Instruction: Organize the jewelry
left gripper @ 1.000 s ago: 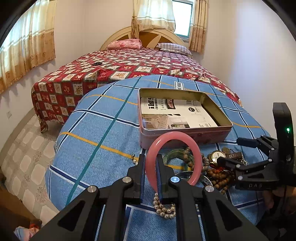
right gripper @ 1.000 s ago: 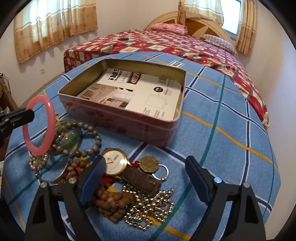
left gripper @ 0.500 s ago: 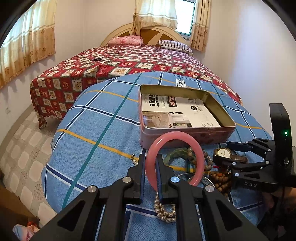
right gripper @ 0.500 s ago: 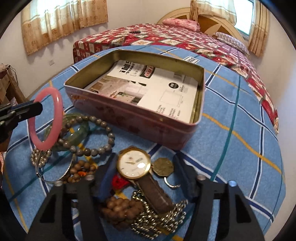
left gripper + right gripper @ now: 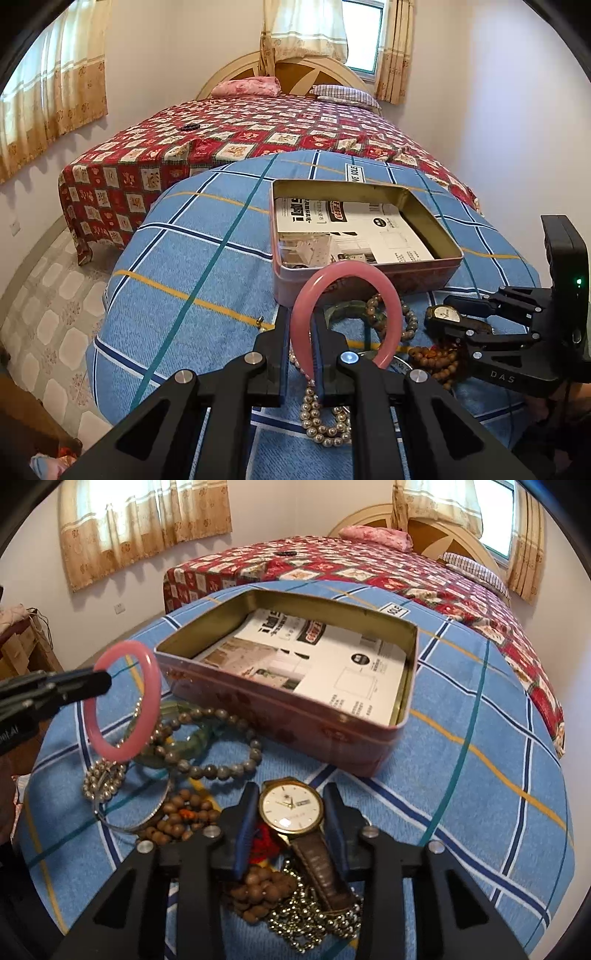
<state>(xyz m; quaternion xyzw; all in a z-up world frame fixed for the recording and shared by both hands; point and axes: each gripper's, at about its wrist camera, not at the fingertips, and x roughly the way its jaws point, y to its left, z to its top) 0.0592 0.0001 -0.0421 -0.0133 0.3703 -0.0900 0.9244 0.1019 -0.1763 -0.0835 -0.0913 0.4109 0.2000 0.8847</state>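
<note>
At the bottom centre of the right wrist view, the right gripper (image 5: 291, 814) has its jaws closed against the two sides of a gold-cased watch (image 5: 290, 806), whose white dial faces up and whose brown strap runs back toward the bottom edge. Only this view shows that dial clearly — in the left wrist view the watch (image 5: 442, 314) is a small shape at right of centre, held at the tip of the right gripper (image 5: 439, 321). Below and left of the watch lie brown wooden beads (image 5: 258, 890) and a silvery ball chain (image 5: 314, 915).

In the left wrist view's lower centre, the left gripper (image 5: 302, 343) is clenched on one pink bangle (image 5: 347, 314), which stands upright out of the fingers, its top arc overlapping the near wall of the tin (image 5: 369, 277). The right wrist view puts the same bangle (image 5: 122, 701) at centre left, raised above the cloth and just left of the tin's corner. Only the left view shows the pearl strand (image 5: 321, 417) hanging beneath its fingers.

Farther in lie one green bangle (image 5: 184, 738) and one grey bead bracelet (image 5: 218, 746) — overlapping — then one open tin (image 5: 280, 716) lined with printed paper, all on a blue checked cloth (image 5: 480, 775). A bed with a red patterned cover (image 5: 258, 133) fills the upper middle.
</note>
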